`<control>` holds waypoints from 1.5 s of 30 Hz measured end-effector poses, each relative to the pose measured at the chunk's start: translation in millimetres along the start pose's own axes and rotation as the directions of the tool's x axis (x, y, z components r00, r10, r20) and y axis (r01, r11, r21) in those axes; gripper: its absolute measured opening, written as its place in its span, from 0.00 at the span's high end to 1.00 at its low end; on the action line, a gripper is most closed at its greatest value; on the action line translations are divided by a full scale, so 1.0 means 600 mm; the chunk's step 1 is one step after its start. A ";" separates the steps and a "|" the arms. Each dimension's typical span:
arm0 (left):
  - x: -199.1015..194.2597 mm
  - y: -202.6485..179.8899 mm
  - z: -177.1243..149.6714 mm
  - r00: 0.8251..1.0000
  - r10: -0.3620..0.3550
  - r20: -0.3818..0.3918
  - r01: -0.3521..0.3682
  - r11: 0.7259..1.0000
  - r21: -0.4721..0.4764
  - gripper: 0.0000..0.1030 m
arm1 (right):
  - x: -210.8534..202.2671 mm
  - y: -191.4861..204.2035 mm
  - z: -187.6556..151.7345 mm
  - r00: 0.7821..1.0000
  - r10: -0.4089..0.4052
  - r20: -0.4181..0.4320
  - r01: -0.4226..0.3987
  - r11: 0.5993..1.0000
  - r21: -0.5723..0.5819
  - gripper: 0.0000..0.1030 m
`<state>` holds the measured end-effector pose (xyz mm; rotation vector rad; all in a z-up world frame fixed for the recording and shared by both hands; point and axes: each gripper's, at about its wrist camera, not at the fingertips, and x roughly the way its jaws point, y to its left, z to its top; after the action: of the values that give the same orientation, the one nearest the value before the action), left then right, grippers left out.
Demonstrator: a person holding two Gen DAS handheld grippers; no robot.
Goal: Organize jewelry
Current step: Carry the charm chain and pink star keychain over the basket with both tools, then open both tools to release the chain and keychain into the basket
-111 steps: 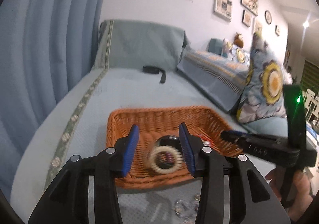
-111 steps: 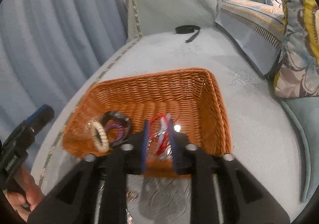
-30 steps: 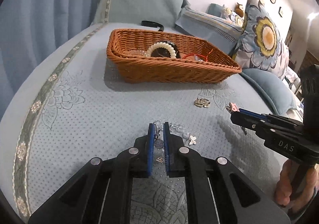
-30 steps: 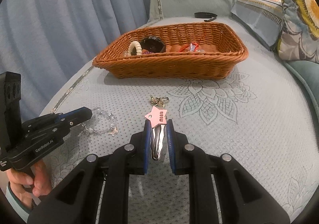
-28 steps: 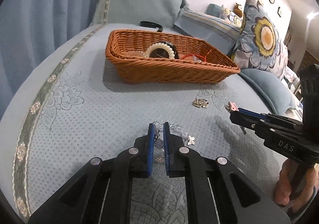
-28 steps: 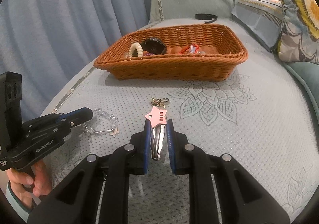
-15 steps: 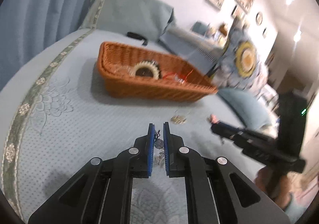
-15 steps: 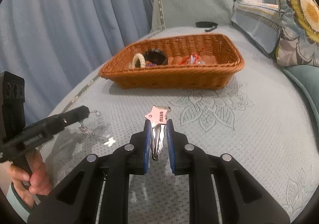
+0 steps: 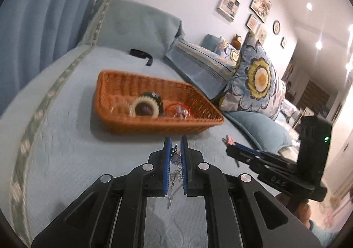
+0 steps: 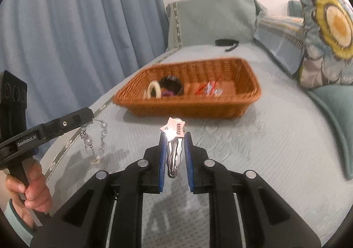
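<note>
The left gripper [image 9: 175,155] is pinching a clear beaded bracelet [image 10: 93,139], which is dangling below its tips above the blue bedcover [image 10: 275,148]. The right gripper [image 10: 174,148] is clamping a silver hair clip [image 10: 174,155] whose pink star end [image 10: 174,130] is sticking out past the fingertips. The wicker basket [image 10: 192,108] is sitting ahead of both grippers, holding a cream bead bracelet [image 10: 153,91], a dark hair tie [image 10: 172,85] and some red pieces [image 10: 207,89].
</note>
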<state>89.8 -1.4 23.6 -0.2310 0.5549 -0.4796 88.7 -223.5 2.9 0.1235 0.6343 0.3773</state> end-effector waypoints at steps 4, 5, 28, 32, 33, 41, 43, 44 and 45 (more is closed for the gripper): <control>0.009 -0.031 0.066 0.999 0.004 0.039 -0.007 0.996 0.084 0.94 | 0.002 -0.005 0.053 1.000 -0.001 0.024 0.002 1.000 -0.016 0.87; 0.015 -0.038 0.087 0.999 0.002 0.050 -0.007 0.995 0.100 0.94 | 0.006 -0.006 0.069 1.000 -0.004 0.028 0.004 1.000 -0.022 0.87; 0.217 0.060 0.151 0.980 0.192 -0.046 -0.190 0.980 0.056 0.93 | 0.253 -0.095 0.172 0.974 -0.020 -0.225 0.048 0.992 0.118 0.87; 0.216 0.062 0.146 0.982 0.181 -0.053 -0.179 0.983 0.041 0.83 | 0.254 -0.090 0.164 0.971 -0.051 -0.232 0.075 0.993 0.096 0.86; 0.209 0.062 0.145 0.984 0.173 -0.045 -0.171 0.985 0.036 0.77 | 0.255 -0.091 0.164 0.971 -0.053 -0.235 0.077 0.993 0.094 0.84; 0.126 0.028 0.136 0.988 0.141 0.058 -0.144 0.988 0.050 0.64 | 0.184 -0.085 0.164 0.988 0.002 -0.154 0.015 0.994 0.112 0.56; 0.096 0.019 0.127 0.988 0.128 0.082 -0.132 0.990 0.044 0.64 | 0.147 -0.075 0.152 0.992 0.040 -0.119 -0.026 0.993 0.115 0.56; 0.079 0.015 0.121 0.988 0.123 0.095 -0.127 0.991 0.039 0.63 | 0.136 -0.069 0.147 0.992 0.049 -0.112 -0.036 0.993 0.111 0.56; 0.064 0.012 0.115 0.988 0.117 0.104 -0.121 0.992 0.033 0.62 | 0.125 -0.063 0.139 0.992 0.057 -0.109 -0.046 0.993 0.105 0.56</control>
<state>159.2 -8.8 60.9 -0.1823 0.4560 -0.3603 205.7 -229.8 19.6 0.2179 0.7625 0.4036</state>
